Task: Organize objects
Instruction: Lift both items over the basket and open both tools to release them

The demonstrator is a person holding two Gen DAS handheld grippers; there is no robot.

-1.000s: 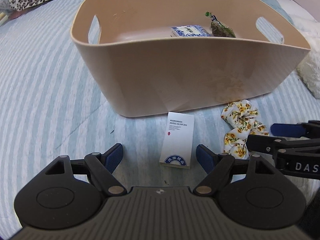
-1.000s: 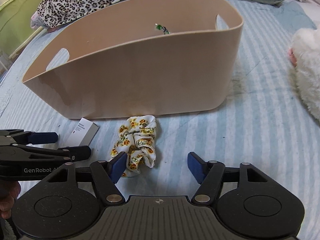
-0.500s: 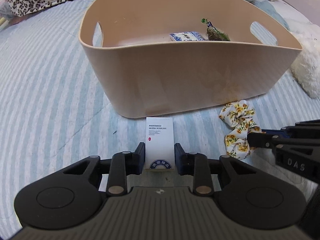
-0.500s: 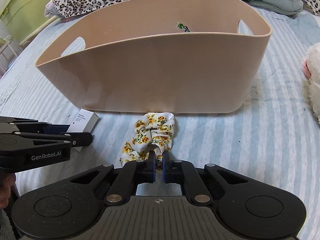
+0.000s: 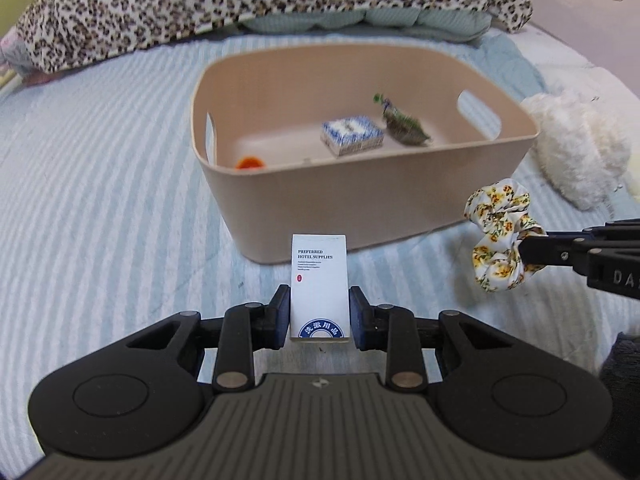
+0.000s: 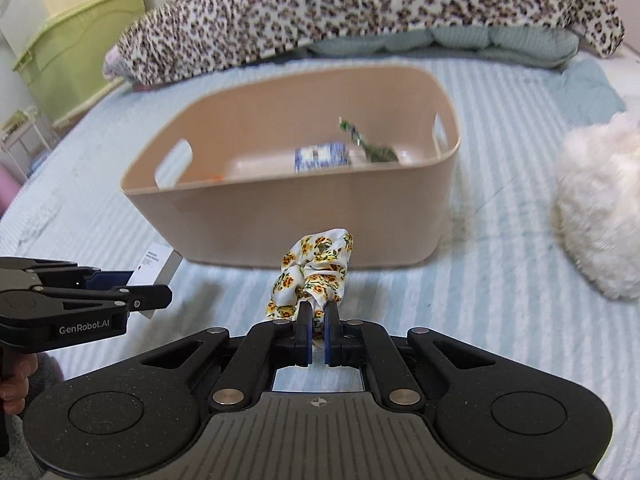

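Nearest the left wrist camera, the left gripper (image 5: 320,316) has its two blue pads closed against the sides of a small white box (image 5: 319,286) printed "PREFERRED HOTEL SUPPLIES", which stands upright between them, lifted clear of the striped blue bedspread (image 5: 100,200). In the right wrist view the right gripper (image 6: 316,334) is pinched almost fully together on the lower folds of a white scrunchie with yellow flowers (image 6: 312,276), the rest of the fabric bunching up above the fingertips. The same scrunchie appears at the right edge of the left view, hanging off the tip of the right gripper above the bedspread. Just beyond both grippers sits a beige tub (image 5: 400,208) with cut-out handles in its end walls, resting on the bedspread. Inside it lie a blue and white patterned packet (image 5: 351,135), a dark green bundle (image 5: 406,127) just beside it, and a small orange thing (image 5: 250,162) near the front left corner, too blurred to tell apart further. To the right of the tub is a fluffy white cushion (image 6: 596,204). Farthest back, a leopard-print blanket (image 5: 260,4) lies heaped across the bed over a pale green quilt (image 6: 460,42), and a light green cabinet (image 6: 80,48) stands at the far left of the right view.
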